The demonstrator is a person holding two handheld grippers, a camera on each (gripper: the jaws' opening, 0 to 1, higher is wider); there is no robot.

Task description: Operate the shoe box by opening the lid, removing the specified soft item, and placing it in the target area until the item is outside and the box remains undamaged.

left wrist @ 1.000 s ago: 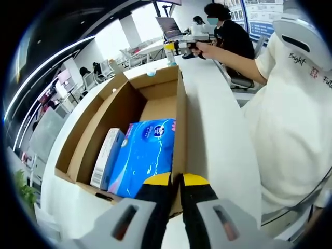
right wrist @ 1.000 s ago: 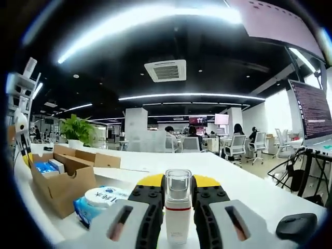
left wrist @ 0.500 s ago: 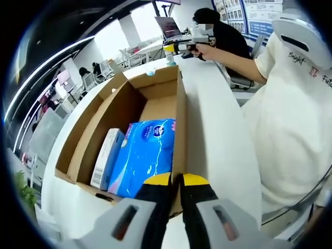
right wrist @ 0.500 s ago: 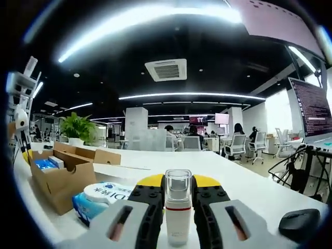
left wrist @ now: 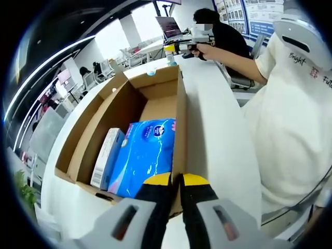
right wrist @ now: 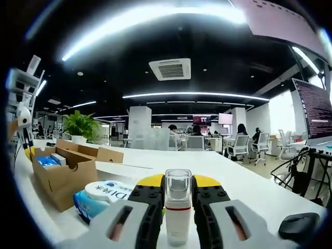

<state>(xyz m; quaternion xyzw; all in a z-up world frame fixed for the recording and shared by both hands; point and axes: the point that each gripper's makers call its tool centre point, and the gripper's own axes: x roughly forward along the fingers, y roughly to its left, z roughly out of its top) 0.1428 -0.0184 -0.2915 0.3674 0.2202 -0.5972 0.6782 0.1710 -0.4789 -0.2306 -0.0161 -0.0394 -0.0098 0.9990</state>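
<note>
Moved: right view tilted slightly; box unmoved. Left hand-held gripper (left wrist: 175, 182), nearer, clamps the box (left wrist: 180, 111) wall. Blue soft pack (left wrist: 145, 155) inside, lengthwise. Right hand-held gripper (right wrist: 178, 193) grips a bottle (right wrist: 177, 210).

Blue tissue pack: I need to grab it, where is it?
Left gripper view: blue tissue pack lies inside the open cardboard box, against its right wall, white carton on its left.

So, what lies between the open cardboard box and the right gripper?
In the right gripper view, a blue wipes pack lies on the white table, between the cardboard box and the right gripper.
</note>
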